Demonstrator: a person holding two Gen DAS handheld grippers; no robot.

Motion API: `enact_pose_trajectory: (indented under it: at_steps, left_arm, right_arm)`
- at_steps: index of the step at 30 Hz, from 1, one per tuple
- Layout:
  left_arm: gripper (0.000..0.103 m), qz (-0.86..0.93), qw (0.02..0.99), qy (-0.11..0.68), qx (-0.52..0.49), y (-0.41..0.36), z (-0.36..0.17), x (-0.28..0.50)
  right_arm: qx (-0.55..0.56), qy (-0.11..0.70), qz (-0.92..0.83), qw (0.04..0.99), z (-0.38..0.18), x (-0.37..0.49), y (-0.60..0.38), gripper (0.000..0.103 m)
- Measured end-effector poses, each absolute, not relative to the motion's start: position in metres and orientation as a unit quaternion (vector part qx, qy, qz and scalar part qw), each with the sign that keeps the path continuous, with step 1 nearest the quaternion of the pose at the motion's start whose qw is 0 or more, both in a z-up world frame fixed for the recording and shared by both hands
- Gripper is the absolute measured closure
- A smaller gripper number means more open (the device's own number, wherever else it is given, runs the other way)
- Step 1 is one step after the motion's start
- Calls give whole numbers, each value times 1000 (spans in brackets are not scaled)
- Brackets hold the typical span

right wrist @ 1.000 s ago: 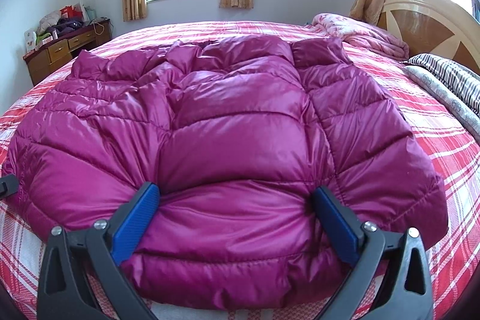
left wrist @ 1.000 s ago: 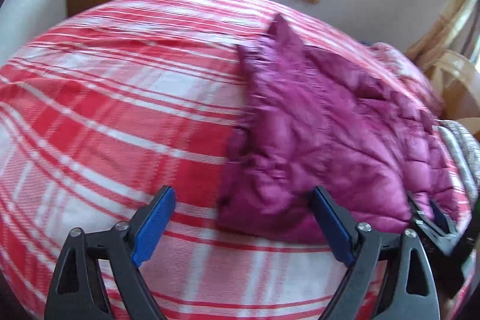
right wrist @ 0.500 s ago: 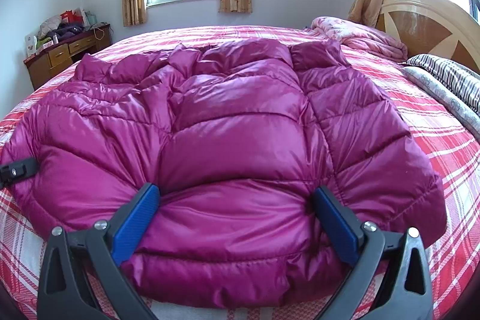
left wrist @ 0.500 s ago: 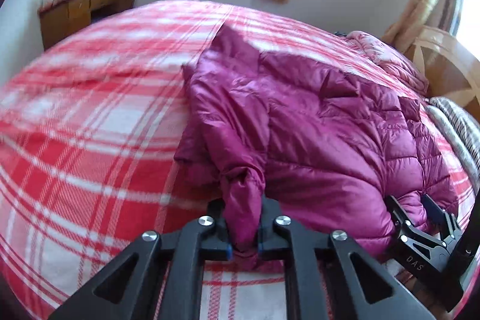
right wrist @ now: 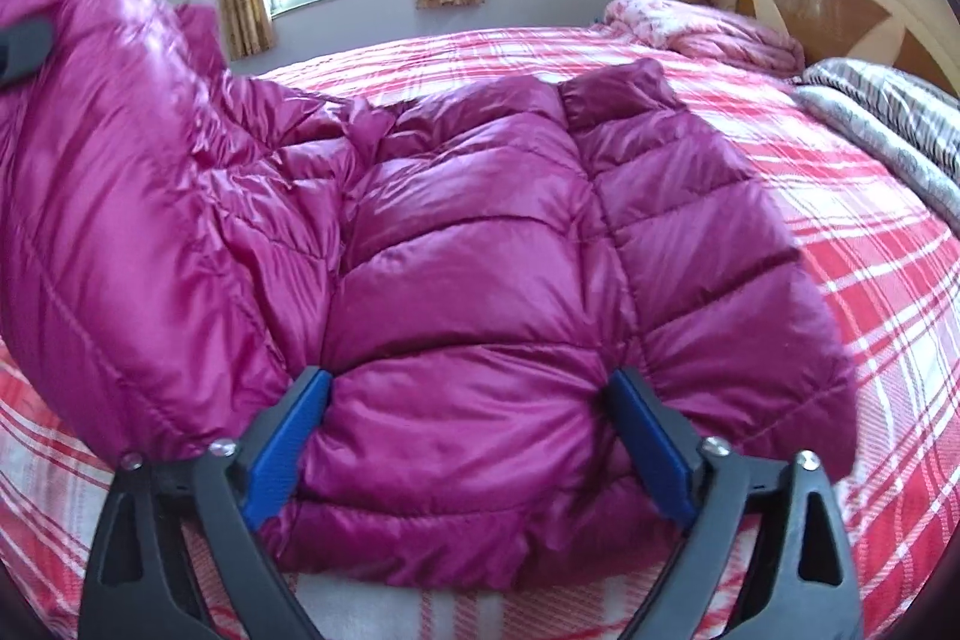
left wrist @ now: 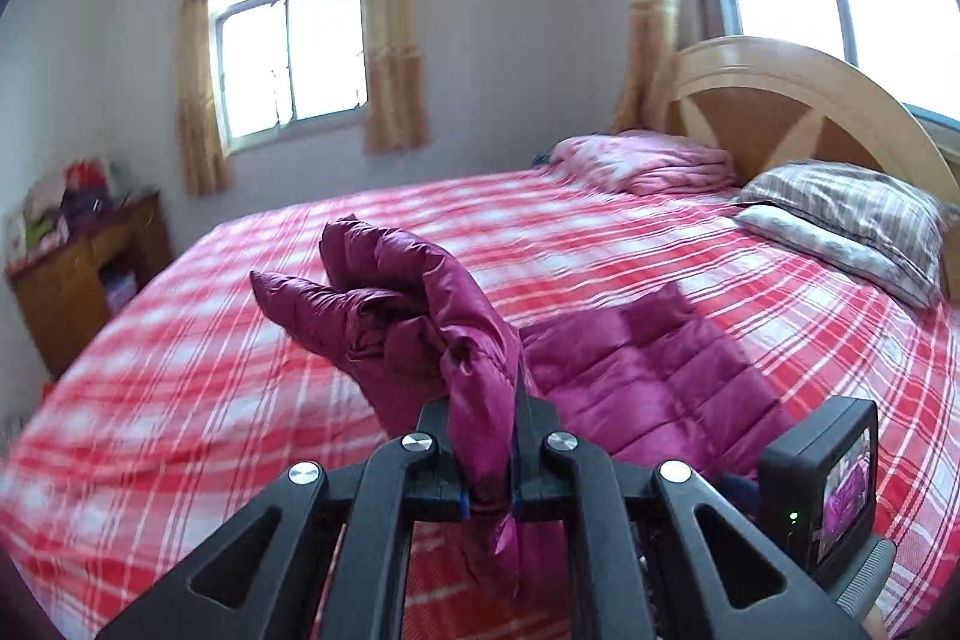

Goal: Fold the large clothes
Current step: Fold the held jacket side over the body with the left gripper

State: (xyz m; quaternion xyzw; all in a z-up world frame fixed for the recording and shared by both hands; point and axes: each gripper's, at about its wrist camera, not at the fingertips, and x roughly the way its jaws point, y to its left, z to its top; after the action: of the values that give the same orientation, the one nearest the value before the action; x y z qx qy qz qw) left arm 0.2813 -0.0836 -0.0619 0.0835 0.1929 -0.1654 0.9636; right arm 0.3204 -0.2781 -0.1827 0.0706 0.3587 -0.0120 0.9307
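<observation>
Item: magenta quilted puffer jacket [right wrist: 480,280], spread on the plaid bed [left wrist: 600,244], probably light, soft and slippery, best held at hem or seams; left gripper [left wrist: 487,496] jaws clamped on a lifted edge, right gripper [right wrist: 474,448] jaws wide astride the hem.

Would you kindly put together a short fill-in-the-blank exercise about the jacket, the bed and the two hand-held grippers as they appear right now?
1. The left hand-held gripper is shut on a fold of the ____ puffer jacket.
2. The right hand-held gripper has its jaws ____, one on each side of the jacket's hem.
3. The jacket lies on a bed covered in a red and white ____ blanket.
4. The striped pillow rests by the wooden ____.

Missing words: magenta; open; plaid; headboard
</observation>
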Motion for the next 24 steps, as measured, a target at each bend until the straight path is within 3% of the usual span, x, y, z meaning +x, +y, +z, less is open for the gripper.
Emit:
enact_pose_trajectory:
  at_steps: [8, 10, 20, 24]
  left_arm:
    - [96, -245, 943, 166, 149, -151, -67, 279]
    - [96, -264, 937, 167, 154, -162, -69, 277]
    - [95, -350, 890, 186, 225, -233, -118, 279]
    - [94, -345, 883, 193, 252, -254, -138, 286]
  right_arm:
    - [163, 362, -51, 916, -171, 302, -336, 16]
    - [140, 388, -60, 909, -182, 306, -337, 15]
    - [229, 376, -87, 894, -189, 289, -388, 16]
    - [197, 369, -94, 904, -189, 287, -373, 13]
